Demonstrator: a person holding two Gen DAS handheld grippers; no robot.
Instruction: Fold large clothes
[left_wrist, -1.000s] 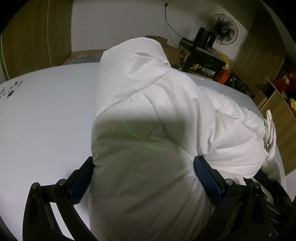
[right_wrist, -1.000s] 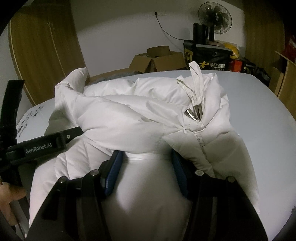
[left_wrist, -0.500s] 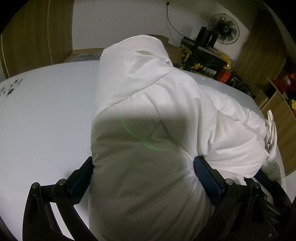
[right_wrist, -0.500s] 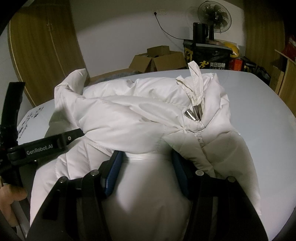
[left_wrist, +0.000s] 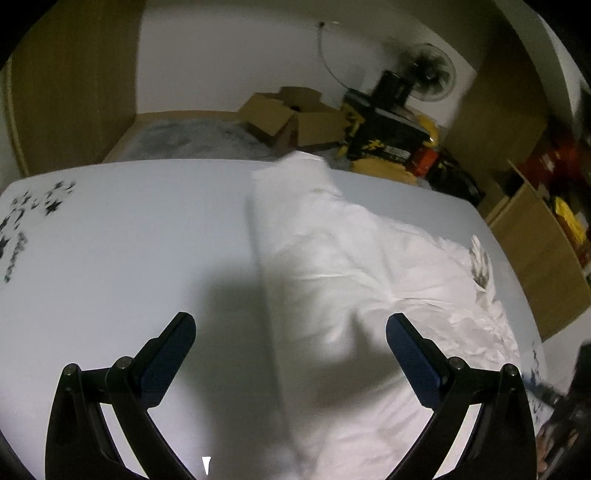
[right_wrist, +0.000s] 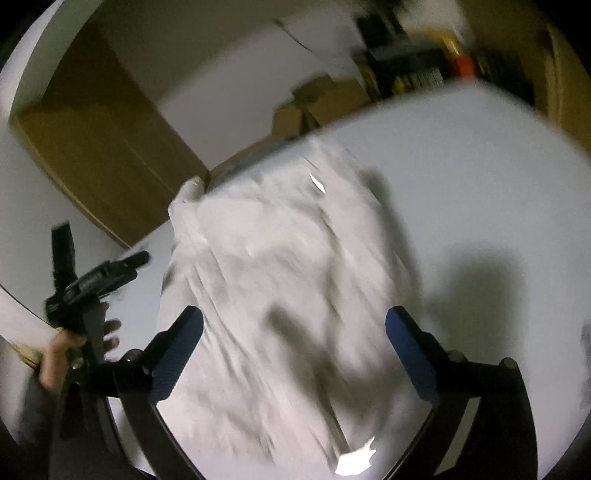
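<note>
A white puffy jacket (left_wrist: 351, 280) lies folded on the pale table (left_wrist: 129, 240). It also shows, blurred, in the right wrist view (right_wrist: 280, 295). My left gripper (left_wrist: 290, 332) is open and empty, raised above the jacket's left edge. My right gripper (right_wrist: 293, 328) is open and empty, raised above the jacket's near part. The left gripper's body (right_wrist: 92, 284) and the hand holding it show at the left of the right wrist view.
Cardboard boxes (left_wrist: 291, 118), a black and yellow box (left_wrist: 384, 136) and a fan (left_wrist: 428, 77) stand beyond the table's far edge. Wooden cabinets (left_wrist: 535, 236) stand at the right. Black marks (left_wrist: 33, 206) lie on the table's left part.
Both grippers have let go of the jacket and opened. Both have lifted away, and the jacket has dropped flat on the table. The right view has tilted and blurred.
</note>
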